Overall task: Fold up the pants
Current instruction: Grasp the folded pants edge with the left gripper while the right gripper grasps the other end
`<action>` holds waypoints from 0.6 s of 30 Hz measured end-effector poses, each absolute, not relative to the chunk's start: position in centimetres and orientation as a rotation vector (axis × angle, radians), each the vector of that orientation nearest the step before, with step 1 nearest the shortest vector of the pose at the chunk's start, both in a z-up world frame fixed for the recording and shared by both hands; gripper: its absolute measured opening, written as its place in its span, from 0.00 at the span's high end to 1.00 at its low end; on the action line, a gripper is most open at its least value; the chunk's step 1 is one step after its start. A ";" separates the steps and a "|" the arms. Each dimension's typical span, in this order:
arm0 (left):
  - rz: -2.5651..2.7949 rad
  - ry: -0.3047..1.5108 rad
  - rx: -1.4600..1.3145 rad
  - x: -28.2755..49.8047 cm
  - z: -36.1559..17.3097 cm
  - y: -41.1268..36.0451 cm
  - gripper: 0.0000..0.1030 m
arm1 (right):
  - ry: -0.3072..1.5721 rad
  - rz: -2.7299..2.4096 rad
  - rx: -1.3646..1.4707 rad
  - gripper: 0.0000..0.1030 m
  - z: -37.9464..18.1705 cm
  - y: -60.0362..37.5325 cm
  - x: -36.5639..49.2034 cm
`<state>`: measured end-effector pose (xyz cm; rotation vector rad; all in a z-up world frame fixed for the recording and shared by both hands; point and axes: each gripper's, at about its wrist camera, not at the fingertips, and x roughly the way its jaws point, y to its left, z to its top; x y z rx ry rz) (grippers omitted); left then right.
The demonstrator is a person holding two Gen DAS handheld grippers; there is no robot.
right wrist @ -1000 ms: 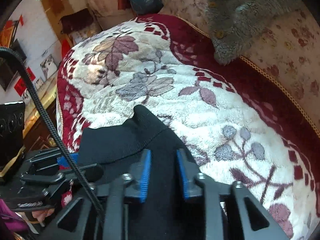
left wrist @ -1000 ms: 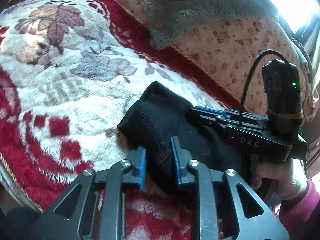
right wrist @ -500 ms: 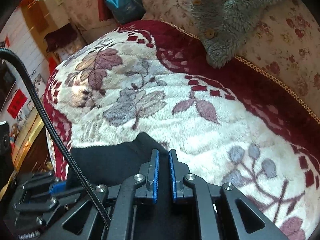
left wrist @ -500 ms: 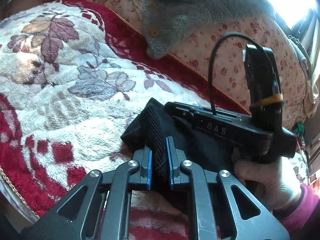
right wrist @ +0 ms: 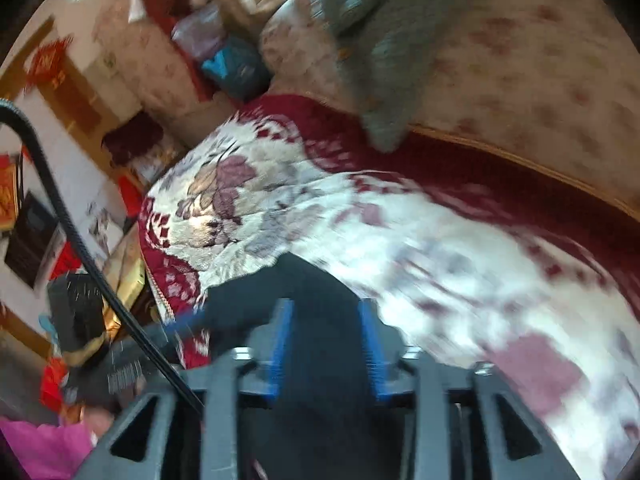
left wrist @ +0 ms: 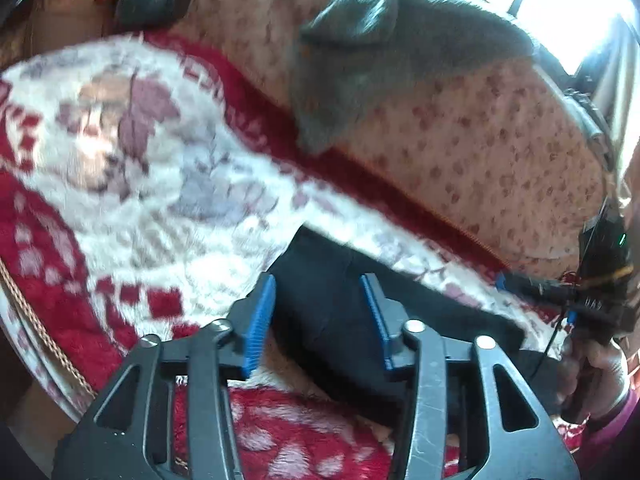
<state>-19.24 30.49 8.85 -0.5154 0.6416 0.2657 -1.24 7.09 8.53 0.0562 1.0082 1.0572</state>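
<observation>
A plush blanket (left wrist: 132,184), white with purple flowers and a red border, covers a sofa seat. Folded black pants (left wrist: 320,304) lie flat on it. A grey fleece (left wrist: 360,92) drapes over the floral backrest (left wrist: 500,168).

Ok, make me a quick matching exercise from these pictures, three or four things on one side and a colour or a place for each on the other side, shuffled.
Things:
1. pants
2. fleece garment
3. blanket
4. left gripper pads

Matches:
A. blue
B. grey, draped over the floral sofa back
C. black, lying on the blanket
D. red and white with a leaf pattern

Pairs: 1-C, 2-B, 3-D, 4-A
</observation>
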 end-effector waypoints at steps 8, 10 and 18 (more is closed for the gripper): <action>0.154 0.674 -0.435 -15.1 8.9 25.9 0.43 | 1.272 1.051 0.434 0.57 4.7 -5.8 2.3; 0.149 0.734 -0.423 -13.4 7.7 25.2 0.43 | 1.316 1.088 0.505 0.57 3.2 -5.8 2.5; 0.195 0.825 -0.393 -10.9 5.1 24.5 0.43 | 1.457 1.207 0.547 0.56 0.3 -1.5 3.5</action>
